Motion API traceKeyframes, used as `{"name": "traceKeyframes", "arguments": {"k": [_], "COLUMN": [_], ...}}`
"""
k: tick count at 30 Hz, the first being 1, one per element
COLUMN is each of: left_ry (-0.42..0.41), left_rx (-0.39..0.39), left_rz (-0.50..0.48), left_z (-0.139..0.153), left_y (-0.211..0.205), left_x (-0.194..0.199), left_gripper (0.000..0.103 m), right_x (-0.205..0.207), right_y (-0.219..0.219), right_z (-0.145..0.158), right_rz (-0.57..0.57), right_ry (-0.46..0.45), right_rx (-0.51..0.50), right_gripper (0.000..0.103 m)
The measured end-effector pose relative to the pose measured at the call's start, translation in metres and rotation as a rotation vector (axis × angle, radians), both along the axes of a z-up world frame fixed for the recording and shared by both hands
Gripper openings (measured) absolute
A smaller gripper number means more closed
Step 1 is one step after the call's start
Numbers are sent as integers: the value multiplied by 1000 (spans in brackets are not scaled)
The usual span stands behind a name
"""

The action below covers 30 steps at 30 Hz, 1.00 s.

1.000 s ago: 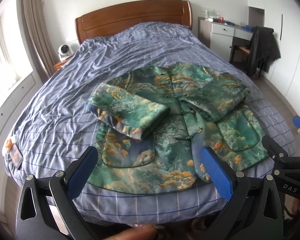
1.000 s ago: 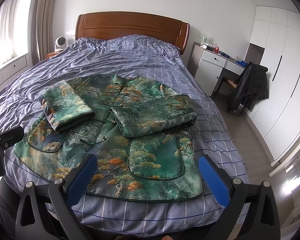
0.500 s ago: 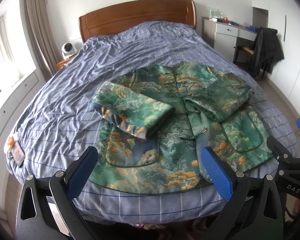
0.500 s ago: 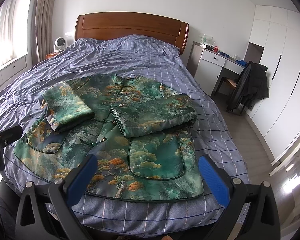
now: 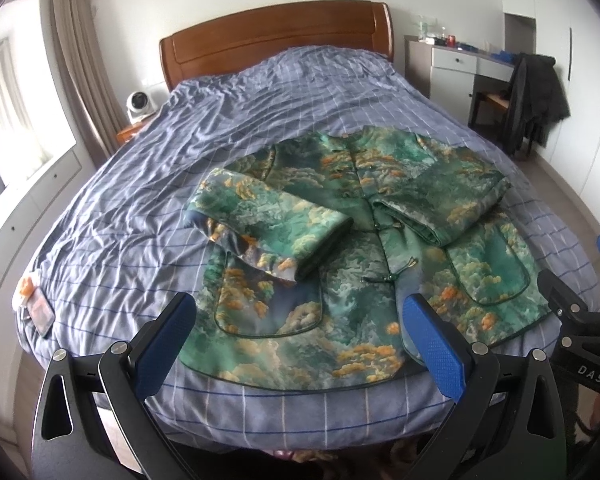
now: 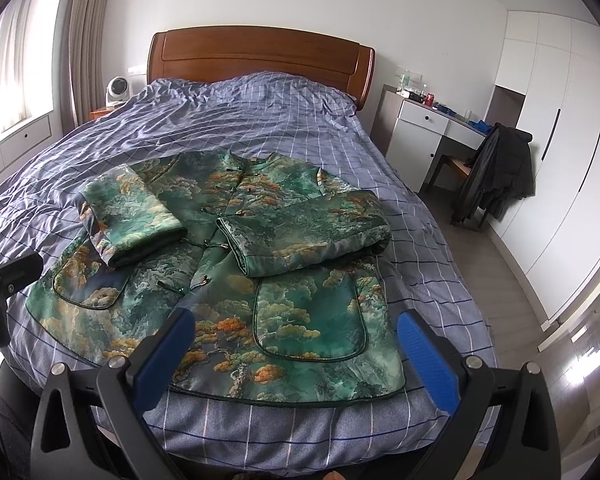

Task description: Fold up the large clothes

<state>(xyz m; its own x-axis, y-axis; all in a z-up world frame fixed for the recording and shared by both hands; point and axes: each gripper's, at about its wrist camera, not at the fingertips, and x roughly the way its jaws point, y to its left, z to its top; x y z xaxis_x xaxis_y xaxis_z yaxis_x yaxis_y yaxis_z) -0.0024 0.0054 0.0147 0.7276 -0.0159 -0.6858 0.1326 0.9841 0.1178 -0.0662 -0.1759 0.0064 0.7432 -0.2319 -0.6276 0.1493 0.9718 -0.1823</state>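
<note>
Lying on bed (image 6: 292, 132): green jacket (image 6: 236, 280), sleeves folded in.

Each gripper was built of matte black plastic, with two broad arms pierced by teardrop-shaped slots and pinned with round silver screws. On the left gripper (image 5: 298, 344), blue dimpled pads (image 5: 434, 350) were fitted to the inner faces of the fingers; the same blue pads (image 6: 428, 358) were seen on the right gripper (image 6: 296, 354). White letters "DAS" were printed on the black body just beside the left gripper's right arm.
</note>
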Motion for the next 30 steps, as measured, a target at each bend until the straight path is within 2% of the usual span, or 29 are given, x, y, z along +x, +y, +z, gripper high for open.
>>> {"name": "traceKeyframes", "arguments": {"k": [20, 26, 30], "left_ry": [-32, -65, -130], "left_rx": [22, 35, 39], "left_rz": [9, 38, 88], "left_z": [4, 10, 15], "left_y": [3, 9, 17], "left_x": [-2, 1, 1], "left_gripper": [103, 103, 103], "right_x": [-3, -4, -3], "right_y": [-3, -3, -4], "right_z": [5, 7, 8], "right_rz": [-9, -4, -7], "right_ry": [-24, -31, -42], "right_rx": [-7, -3, -14], "right_gripper": [103, 103, 103]}}
